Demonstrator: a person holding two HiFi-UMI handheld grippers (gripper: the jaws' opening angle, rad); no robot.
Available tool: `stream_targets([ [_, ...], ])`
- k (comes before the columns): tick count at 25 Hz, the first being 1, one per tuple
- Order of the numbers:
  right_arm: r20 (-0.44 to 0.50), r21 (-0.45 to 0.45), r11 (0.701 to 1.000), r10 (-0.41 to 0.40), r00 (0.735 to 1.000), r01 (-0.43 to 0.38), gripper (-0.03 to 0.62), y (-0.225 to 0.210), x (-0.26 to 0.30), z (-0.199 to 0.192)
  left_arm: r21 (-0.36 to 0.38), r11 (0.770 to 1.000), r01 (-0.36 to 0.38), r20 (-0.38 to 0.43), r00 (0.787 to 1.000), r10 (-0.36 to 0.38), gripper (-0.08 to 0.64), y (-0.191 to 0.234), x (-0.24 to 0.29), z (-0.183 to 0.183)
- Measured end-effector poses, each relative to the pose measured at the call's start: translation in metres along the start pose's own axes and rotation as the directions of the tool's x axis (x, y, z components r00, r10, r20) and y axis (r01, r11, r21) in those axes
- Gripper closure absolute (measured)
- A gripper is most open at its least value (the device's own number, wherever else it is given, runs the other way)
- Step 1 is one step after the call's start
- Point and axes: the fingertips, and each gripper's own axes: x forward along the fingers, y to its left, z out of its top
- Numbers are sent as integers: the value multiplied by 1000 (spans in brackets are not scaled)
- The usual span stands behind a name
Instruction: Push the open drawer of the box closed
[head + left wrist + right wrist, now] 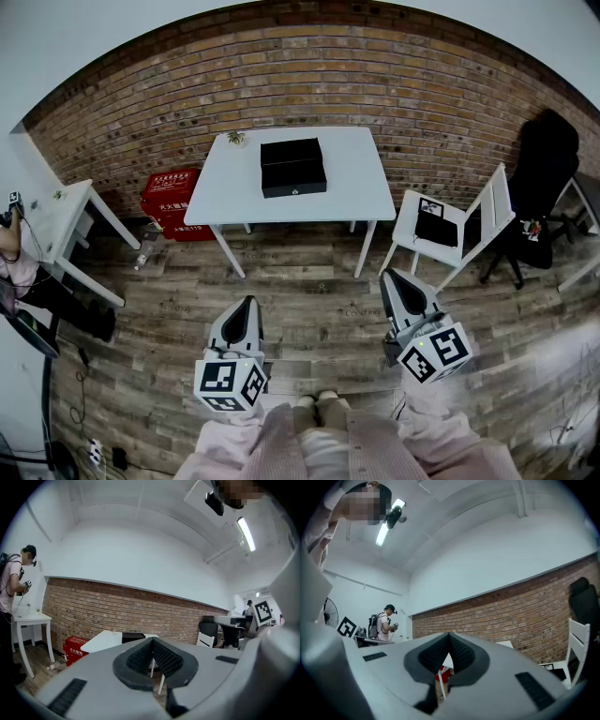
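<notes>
The box sits near the tabletop's back edge. Left gripper and right gripper hang well short of it, jaws closed, empty.

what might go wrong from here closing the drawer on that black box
1. The black box sits loose near the far edge of the white table; a hard push on its drawer may slide the whole box back instead.
2. The left gripper and right gripper are well short of the table, and the white chair stands close on the right, so the approach could clip it.
</notes>
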Motion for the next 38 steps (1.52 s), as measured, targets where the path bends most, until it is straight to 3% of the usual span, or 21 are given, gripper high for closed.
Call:
stream_targets([
  [18,4,13,1000,-1,1000,1,589,-22,-2,-3,12,1000,5,9,1000,-5,565,-20,13,-4],
  [25,-5,20,1000,5,1000,-5,589,-34,-1,-8,-3,999,-38,-2,999,38,563,-21,24,-11],
  [27,-8,24,1000,5,1000,-5,589,-38,-1,-9,-1,999,-41,-1,999,41,516,-23,28,-10],
  [29,-9,28,1000,7,1000,-6,589,-40,-1,-10,-1,999,-42,1,999,42,412,-26,30,-10],
  [33,-15,40,999,17,1000,-16,589,-42,2,-14,3,998,-66,-2,998,66,318,-25,33,-12],
  [38,-28,57,998,23,999,-21,589,-44,8,-21,4,996,-85,-19,996,85,291,-19,37,-15],
])
